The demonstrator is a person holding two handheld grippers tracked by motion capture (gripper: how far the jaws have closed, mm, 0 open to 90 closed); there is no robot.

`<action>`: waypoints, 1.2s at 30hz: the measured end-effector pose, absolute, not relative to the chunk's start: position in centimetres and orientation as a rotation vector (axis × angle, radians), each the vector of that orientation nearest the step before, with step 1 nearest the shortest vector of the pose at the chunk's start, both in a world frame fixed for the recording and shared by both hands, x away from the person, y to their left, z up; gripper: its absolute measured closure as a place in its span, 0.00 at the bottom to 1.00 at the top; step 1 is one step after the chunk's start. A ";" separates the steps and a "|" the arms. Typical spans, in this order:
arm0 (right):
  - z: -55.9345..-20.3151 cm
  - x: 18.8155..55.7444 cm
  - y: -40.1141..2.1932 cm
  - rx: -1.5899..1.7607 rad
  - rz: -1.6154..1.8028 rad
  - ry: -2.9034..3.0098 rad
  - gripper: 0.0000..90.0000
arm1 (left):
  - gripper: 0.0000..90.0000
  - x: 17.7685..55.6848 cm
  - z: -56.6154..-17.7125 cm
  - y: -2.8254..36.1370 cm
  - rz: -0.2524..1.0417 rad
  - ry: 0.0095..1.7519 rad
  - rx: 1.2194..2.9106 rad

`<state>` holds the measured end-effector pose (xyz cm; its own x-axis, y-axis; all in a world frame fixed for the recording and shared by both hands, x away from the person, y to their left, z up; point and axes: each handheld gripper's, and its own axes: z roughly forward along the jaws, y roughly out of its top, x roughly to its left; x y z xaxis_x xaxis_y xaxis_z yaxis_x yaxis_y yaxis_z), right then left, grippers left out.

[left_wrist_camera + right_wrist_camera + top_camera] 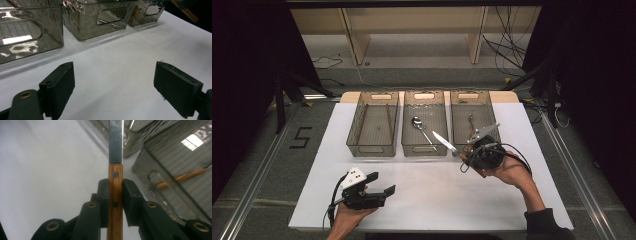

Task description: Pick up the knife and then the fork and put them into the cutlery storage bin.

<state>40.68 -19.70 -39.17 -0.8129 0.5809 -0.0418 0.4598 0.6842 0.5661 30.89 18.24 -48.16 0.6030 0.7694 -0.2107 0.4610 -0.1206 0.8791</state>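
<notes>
We see 2 black hand-held grippers, the left gripper [382, 184] topped by a white plate and the right gripper [460, 155] by a grey three-cornered plate, both with brass-ringed pivots, black cables, and a dark sleeve [546, 223].

Wood-handled knife [115, 185] clamped, blade fwd

White table [432, 195] is lit brightly from above; surroundings are left dark. Glare is seen on bin walls [32, 37] in left gripper view. Near jaws are blurred; pics soft, w/ faint shadows.
</notes>
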 end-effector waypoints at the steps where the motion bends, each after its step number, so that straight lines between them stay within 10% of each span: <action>1: -38.9 41.0 -19.8 0.853 0.828 2.658 0.86 | 0.19 30.9 -48.2 18.3 0.361 1.008 1.764; 36: -37.5 51.4 -22.3 1.384 0.838 2.323 0.86 | 0.19 30.8 -48.1 18.2 0.359 1.001 1.756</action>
